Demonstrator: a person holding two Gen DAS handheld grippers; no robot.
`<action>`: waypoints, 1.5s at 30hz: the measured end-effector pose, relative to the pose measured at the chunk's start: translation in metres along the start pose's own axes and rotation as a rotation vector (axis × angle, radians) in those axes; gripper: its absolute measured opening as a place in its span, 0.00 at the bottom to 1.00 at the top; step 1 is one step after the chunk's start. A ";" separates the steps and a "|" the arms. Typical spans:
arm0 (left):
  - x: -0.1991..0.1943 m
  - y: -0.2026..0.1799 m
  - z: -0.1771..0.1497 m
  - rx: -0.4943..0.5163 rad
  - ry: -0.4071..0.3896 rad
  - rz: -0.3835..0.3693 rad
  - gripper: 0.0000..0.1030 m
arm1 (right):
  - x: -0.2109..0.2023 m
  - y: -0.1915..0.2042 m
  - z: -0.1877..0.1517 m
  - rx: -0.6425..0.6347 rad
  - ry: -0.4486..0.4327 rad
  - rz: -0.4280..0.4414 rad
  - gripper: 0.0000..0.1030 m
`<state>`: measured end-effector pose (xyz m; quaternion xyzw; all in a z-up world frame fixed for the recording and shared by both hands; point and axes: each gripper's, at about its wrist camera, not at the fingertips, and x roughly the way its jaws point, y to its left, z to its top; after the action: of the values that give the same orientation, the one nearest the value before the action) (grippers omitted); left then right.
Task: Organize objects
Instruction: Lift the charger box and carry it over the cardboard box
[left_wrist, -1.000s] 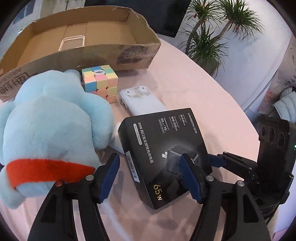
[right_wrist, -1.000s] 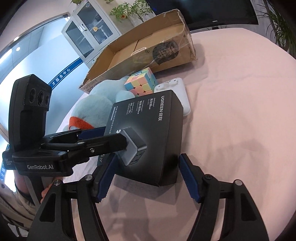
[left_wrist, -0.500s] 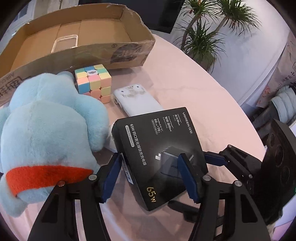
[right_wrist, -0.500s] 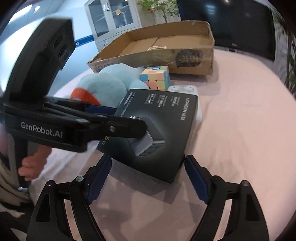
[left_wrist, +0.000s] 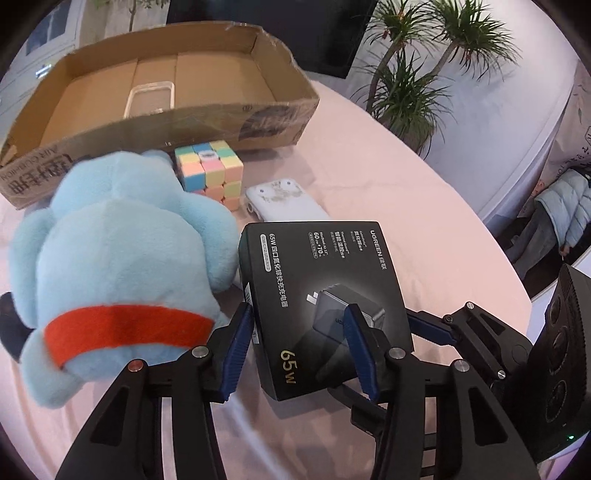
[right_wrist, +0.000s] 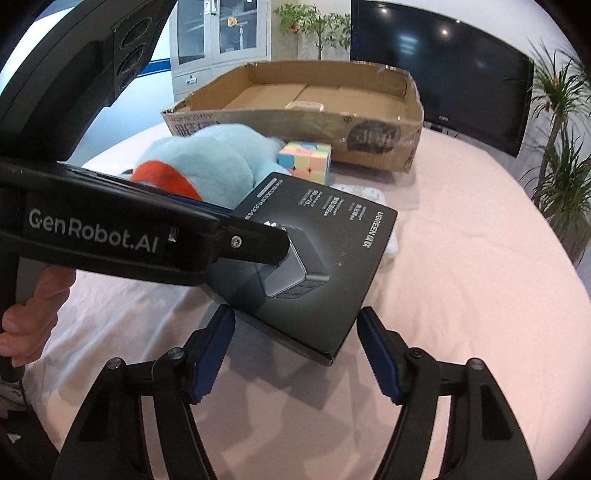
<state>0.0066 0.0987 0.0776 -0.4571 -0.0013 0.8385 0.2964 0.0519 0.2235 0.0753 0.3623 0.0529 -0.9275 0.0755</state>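
1. The left gripper (left_wrist: 299, 347) had its jaws clamped on the near edge of the black charger box (left_wrist: 325, 295), holding it tilted above the bench (left_wrist: 424, 206), likely bound for the cardboard box (left_wrist: 207, 122).
2. The right gripper (right_wrist: 295, 354) waited beneath, jaws spread, gripping nothing.

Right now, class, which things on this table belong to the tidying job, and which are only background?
Part of the job:
black charger box, held in the left gripper
blue plush toy
pastel puzzle cube
white case
clear phone case
cardboard box

Just background:
potted plants
television
glass cabinet
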 end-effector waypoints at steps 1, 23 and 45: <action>-0.003 0.000 0.000 0.003 -0.006 0.000 0.47 | -0.002 0.002 0.001 -0.005 -0.006 -0.004 0.65; -0.085 0.003 0.026 0.065 -0.166 0.110 0.47 | -0.028 0.033 0.053 -0.073 -0.176 -0.038 0.65; -0.121 0.030 0.060 0.050 -0.281 0.155 0.47 | -0.029 0.053 0.102 -0.136 -0.284 -0.047 0.65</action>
<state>-0.0056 0.0298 0.1973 -0.3264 0.0132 0.9144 0.2391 0.0145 0.1587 0.1670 0.2201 0.1129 -0.9652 0.0849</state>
